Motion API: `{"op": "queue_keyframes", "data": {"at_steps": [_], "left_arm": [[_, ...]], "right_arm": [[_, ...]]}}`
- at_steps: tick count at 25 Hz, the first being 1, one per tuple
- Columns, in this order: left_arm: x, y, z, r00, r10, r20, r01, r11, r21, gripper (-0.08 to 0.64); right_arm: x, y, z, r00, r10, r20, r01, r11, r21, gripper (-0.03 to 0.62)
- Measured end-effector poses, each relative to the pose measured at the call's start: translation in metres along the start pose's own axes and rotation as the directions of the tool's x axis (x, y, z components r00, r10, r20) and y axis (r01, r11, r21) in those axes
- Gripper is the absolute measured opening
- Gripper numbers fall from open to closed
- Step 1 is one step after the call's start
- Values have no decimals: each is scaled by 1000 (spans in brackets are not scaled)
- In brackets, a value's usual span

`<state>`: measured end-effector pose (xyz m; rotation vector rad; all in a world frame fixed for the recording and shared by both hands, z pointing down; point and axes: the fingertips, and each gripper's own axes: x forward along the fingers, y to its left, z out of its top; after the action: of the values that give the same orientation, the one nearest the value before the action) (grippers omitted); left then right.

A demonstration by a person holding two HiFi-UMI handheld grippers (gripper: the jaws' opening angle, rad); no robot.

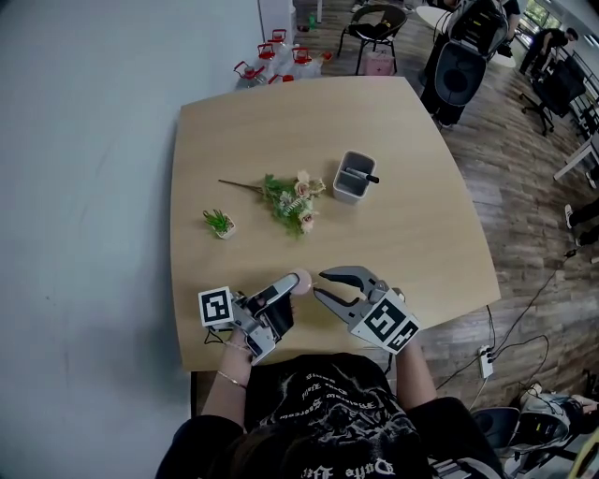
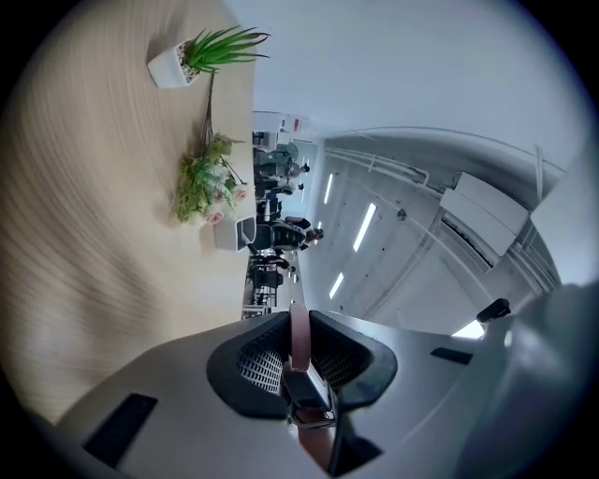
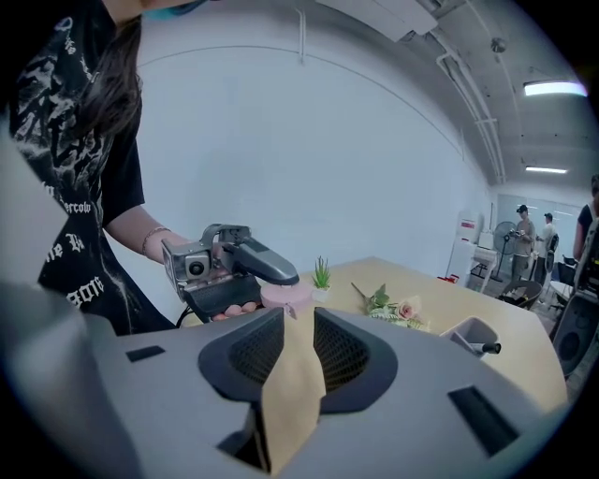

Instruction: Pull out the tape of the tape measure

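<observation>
In the head view a small round pink tape measure point(image 1: 300, 280) is held over the near edge of the wooden table point(image 1: 412, 234), with my left gripper point(image 1: 292, 286) shut on it. My left gripper view shows it edge-on as a pinkish strip point(image 2: 298, 329) pinched between the pads. My right gripper point(image 1: 317, 283) points at it from the right with its fingertips apart and almost touching the case. The right gripper view shows the pink case point(image 3: 285, 296) just past my jaws. A tan strip fills the gap between them; I cannot tell whether it is tape or table.
Mid-table lie a spray of artificial flowers point(image 1: 292, 198), a small potted plant point(image 1: 219, 223) and a grey box holding a pen point(image 1: 354, 177). A pale wall runs along the left. Chairs point(image 1: 374, 23) and red-and-white items point(image 1: 271, 58) stand beyond the far edge.
</observation>
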<state>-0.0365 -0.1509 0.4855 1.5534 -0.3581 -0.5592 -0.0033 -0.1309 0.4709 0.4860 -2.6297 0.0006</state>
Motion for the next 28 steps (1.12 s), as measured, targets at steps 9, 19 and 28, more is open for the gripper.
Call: {"op": "queue_keyframes", "data": {"at_steps": [9, 19, 28], "left_arm": [[-3, 4, 1, 1000, 11, 10, -11, 999, -37, 71], [-4, 6, 11, 998, 19, 65, -17, 999, -39, 69], [-17, 9, 25, 991, 34, 126, -28, 998, -51, 71]], "right_arm": [[-1, 7, -1, 999, 42, -10, -42, 999, 14, 15], [-8, -10, -3, 999, -35, 0, 35, 997, 71, 12], [-31, -41, -12, 986, -169, 11, 166, 975, 149, 11]]}}
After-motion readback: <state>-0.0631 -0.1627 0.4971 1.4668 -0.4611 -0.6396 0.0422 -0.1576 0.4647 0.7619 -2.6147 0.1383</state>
